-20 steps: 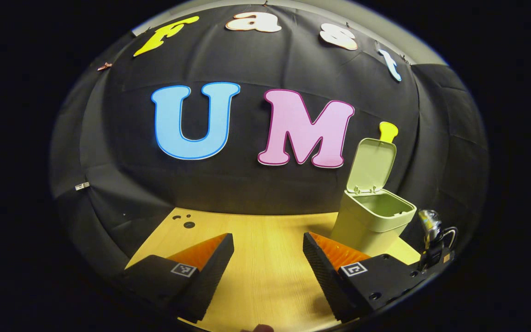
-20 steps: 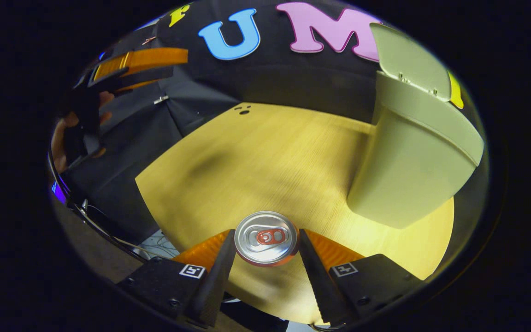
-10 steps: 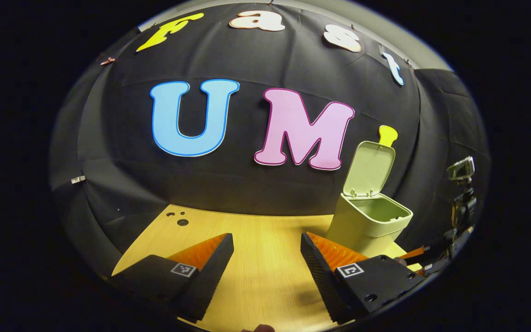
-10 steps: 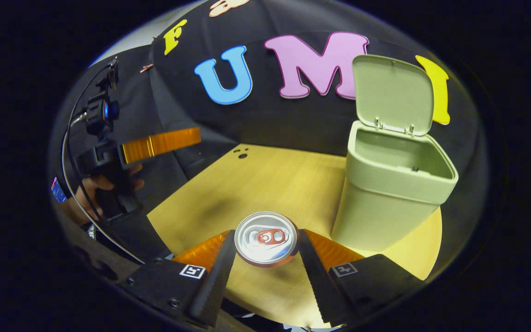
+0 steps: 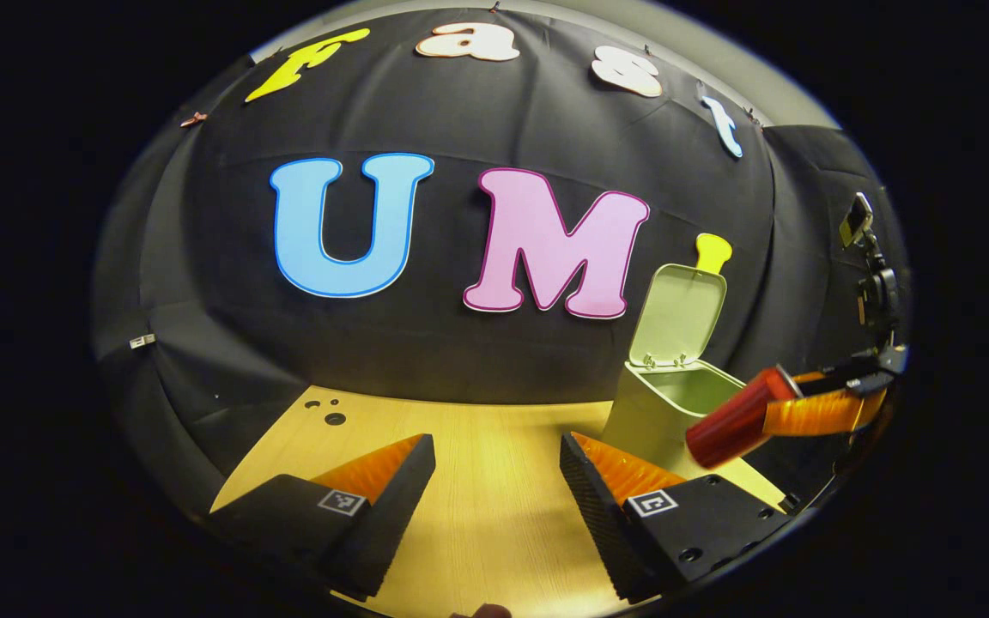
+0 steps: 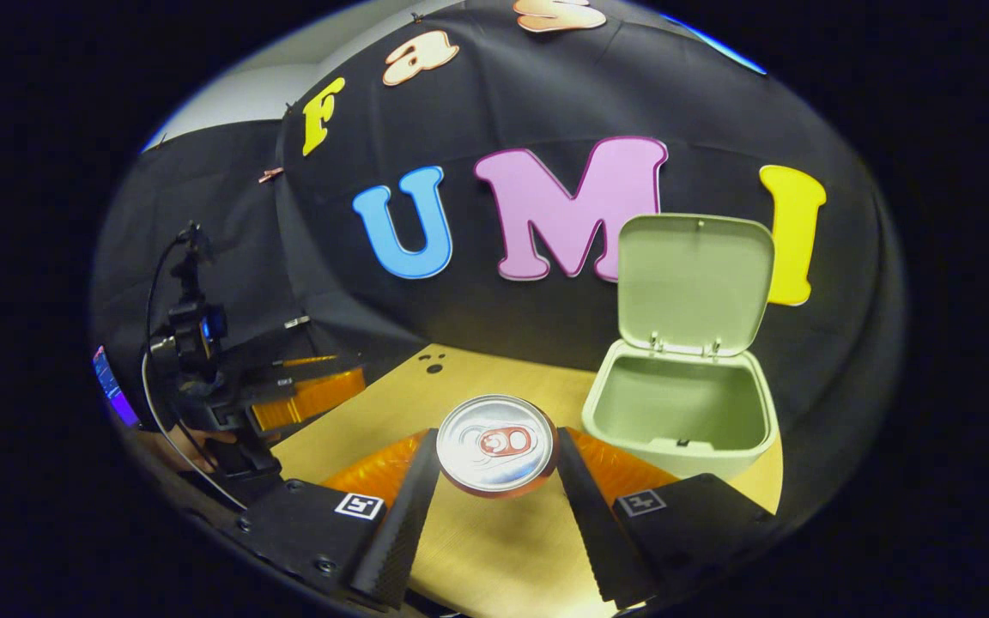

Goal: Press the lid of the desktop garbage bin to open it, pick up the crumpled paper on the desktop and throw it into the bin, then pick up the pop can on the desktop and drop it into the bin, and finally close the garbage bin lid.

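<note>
The pale green bin (image 6: 675, 421) stands on the wooden table with its lid (image 6: 694, 279) swung up; its inside looks bare from here. My right gripper (image 6: 496, 455) is shut on the red pop can (image 6: 495, 444), held in the air left of the bin's mouth and near rim height. In the left gripper view the can (image 5: 735, 427) lies on its side in the right gripper (image 5: 791, 410), in front of the bin (image 5: 662, 403). My left gripper (image 5: 496, 481) hovers open over the table with nothing between its fingers.
The wooden table (image 5: 477, 498) has small dark holes (image 5: 331, 416) near its far left corner. Black cloth walls close the back and sides. The left gripper with its cable (image 6: 203, 378) and a hand show at the left of the right gripper view.
My right gripper has lifted the can off the table and tilted up, so the bin's mouth now shows from above. In the left gripper view the can has come into sight by the bin.
</note>
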Motion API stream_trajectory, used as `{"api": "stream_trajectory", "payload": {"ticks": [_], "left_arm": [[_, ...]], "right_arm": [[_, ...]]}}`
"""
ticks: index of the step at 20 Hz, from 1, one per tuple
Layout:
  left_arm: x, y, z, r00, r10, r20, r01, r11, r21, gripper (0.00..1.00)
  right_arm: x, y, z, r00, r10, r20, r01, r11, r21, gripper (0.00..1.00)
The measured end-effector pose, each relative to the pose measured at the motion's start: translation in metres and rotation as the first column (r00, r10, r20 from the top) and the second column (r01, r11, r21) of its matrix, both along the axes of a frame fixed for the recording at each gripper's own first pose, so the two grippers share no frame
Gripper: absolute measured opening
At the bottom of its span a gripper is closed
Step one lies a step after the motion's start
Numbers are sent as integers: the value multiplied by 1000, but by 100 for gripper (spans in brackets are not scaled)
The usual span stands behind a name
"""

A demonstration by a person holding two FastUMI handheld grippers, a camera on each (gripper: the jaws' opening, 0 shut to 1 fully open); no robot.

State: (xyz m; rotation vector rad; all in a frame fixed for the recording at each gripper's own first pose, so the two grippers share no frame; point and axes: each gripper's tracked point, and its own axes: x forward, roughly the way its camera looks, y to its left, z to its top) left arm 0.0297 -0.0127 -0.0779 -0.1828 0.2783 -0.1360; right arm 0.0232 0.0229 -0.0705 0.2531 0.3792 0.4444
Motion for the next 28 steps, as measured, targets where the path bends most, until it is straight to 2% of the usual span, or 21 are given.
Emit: {"api": "stream_trajectory", "payload": {"ticks": [6, 9, 13, 20, 28], "left_arm": [[-4, 1, 1, 1000, 6, 0, -6, 1000, 1, 95], [-6, 3, 1, 1000, 12, -2, -12, 1000, 3, 95], [-6, 5, 1, 1000, 18, -7, -18, 1000, 1, 95], [-5, 6, -1, 1000, 22, -11, -22, 1000, 5, 95], [-4, 12, -7, 999, 34, -27, -34, 999, 0, 95]], "right_arm": [[41, -43, 18, 995, -85, 56, 87, 996, -25, 83], [59, -62, 11, 991, -121, 61, 124, 991, -53, 83], [80, -77, -15, 986, -167, -4, 166, 983, -77, 83], [103, -79, -60, 978, -175, -111, 162, 979, -124, 83], [113, -82, -100, 954, -199, -224, 183, 979, -91, 83]]}}
